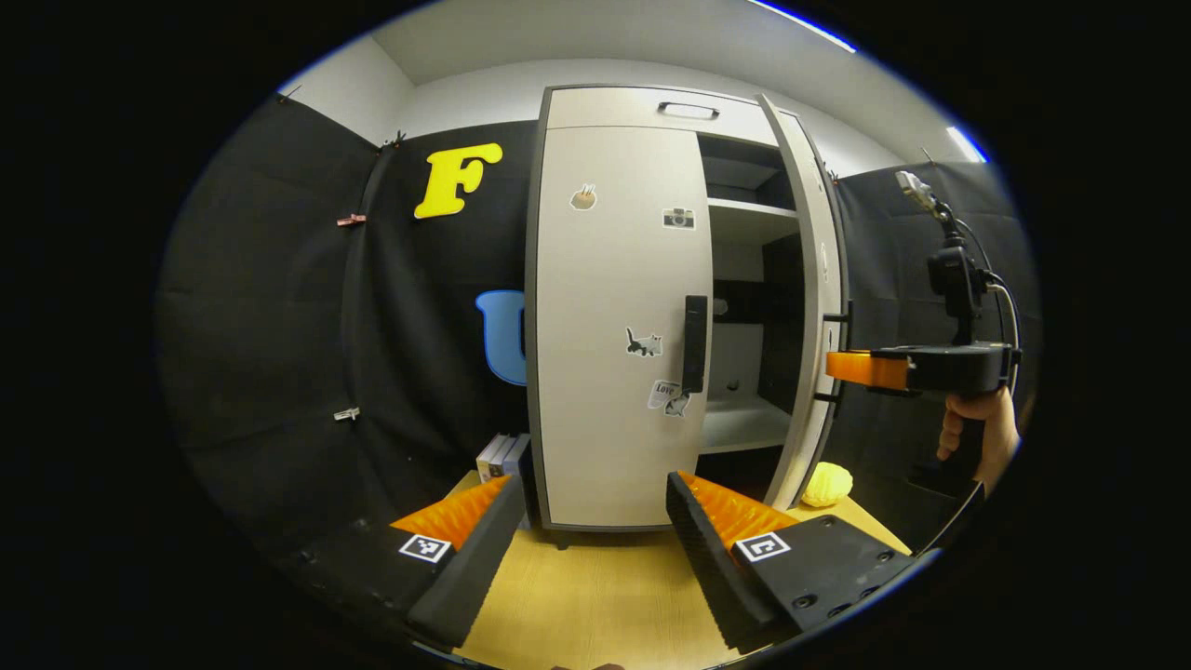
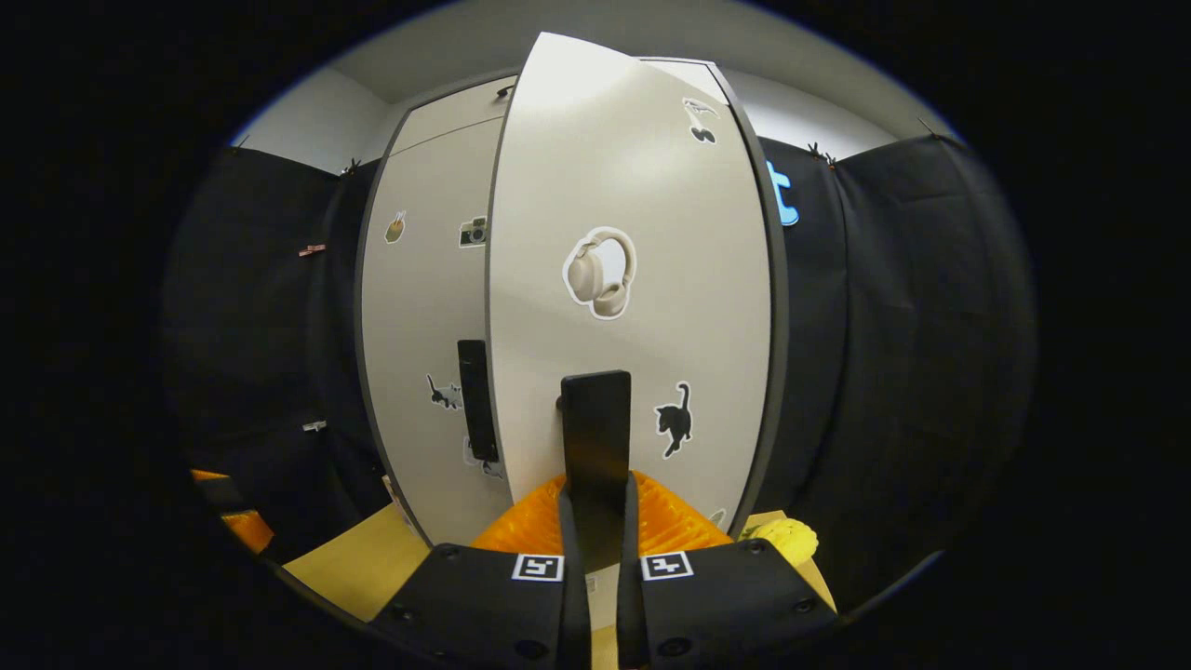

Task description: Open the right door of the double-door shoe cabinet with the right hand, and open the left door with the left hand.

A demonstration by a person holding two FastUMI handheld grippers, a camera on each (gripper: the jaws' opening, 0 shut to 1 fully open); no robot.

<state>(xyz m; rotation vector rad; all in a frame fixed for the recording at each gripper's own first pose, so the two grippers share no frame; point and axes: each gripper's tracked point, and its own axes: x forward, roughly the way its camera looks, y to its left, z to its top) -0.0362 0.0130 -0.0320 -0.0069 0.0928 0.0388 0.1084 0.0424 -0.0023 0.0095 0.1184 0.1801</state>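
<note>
On the wooden table (image 1: 595,596) in the black-draped booth, the right gripper (image 2: 596,507) is clamping the right door's handle (image 2: 595,428) between its closed jaws to swing it outward, while the left gripper (image 1: 586,521) is waiting with jaws spread wide, the closed left door's handle (image 1: 694,342) lying ahead, just beyond them.

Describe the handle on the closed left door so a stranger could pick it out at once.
Start at the tall pale shoe cabinet on the wooden table. Its left door is closed, while the right door stands ajar. The handle is the upright black bar at mid-height on the closed door's right edge, between the cat sticker and the opening; unlike the flat stickers, it stands proud.
</note>
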